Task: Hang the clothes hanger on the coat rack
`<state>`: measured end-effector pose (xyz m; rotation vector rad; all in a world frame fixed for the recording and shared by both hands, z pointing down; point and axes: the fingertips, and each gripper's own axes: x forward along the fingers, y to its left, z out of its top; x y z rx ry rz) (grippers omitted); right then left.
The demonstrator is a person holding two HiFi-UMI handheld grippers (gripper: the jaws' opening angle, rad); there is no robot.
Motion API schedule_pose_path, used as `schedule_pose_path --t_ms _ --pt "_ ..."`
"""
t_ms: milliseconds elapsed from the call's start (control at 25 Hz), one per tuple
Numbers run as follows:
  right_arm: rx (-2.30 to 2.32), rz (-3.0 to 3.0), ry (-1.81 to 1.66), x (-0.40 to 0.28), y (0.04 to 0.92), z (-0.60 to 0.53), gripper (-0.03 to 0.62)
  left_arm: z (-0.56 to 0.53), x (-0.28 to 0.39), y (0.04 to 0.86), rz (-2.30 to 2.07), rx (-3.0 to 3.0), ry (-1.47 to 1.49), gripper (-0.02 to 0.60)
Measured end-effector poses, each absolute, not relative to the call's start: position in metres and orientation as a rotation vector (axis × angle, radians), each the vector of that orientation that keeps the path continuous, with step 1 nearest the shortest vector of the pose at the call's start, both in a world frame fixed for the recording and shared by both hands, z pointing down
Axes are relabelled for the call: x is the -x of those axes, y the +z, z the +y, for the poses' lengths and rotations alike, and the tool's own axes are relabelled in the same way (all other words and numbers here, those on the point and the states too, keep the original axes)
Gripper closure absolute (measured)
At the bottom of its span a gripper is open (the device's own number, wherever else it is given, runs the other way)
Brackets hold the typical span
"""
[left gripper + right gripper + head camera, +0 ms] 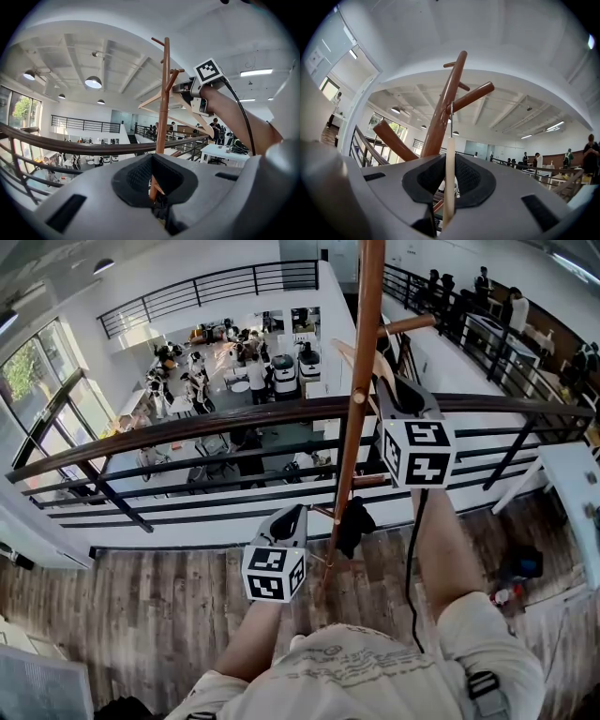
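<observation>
The brown wooden coat rack (364, 352) stands in front of me by the railing, its angled pegs (471, 97) near the top. My right gripper (382, 381) is raised beside the pole and shut on a pale wooden hanger (352, 354). In the right gripper view the hanger's bar (449, 159) stands between the pads, and its metal hook (451, 117) reaches up to a peg; whether it rests on the peg I cannot tell. My left gripper (294, 514) hangs lower, left of the pole and apart from it, shut and holding nothing. The left gripper view shows the rack (162, 103) and the hanger (152, 100).
A dark metal railing (187, 427) runs across just behind the rack, with an open atrium and people far below. Something black (354, 523) hangs low on the rack. A white table (572, 484) is at the right. The floor (141, 615) is wooden planks.
</observation>
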<state>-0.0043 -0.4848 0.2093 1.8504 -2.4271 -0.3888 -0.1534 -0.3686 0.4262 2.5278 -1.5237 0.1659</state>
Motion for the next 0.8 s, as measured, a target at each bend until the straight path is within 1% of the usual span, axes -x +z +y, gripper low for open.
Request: schedule_pose_path --t_ms 560,800 --pt "-1.876 -2.360 -0.453 0.005 0.211 -0.480 0.540 -0.366 0.151 0.432 -1.506 -2.534 0.195 0.577" --pt "-1.880 -2.343 -0.533 0.009 0.209 -0.474 0.531 -0.365 0.148 0.435 -1.489 -2.542 0.201 0.577"
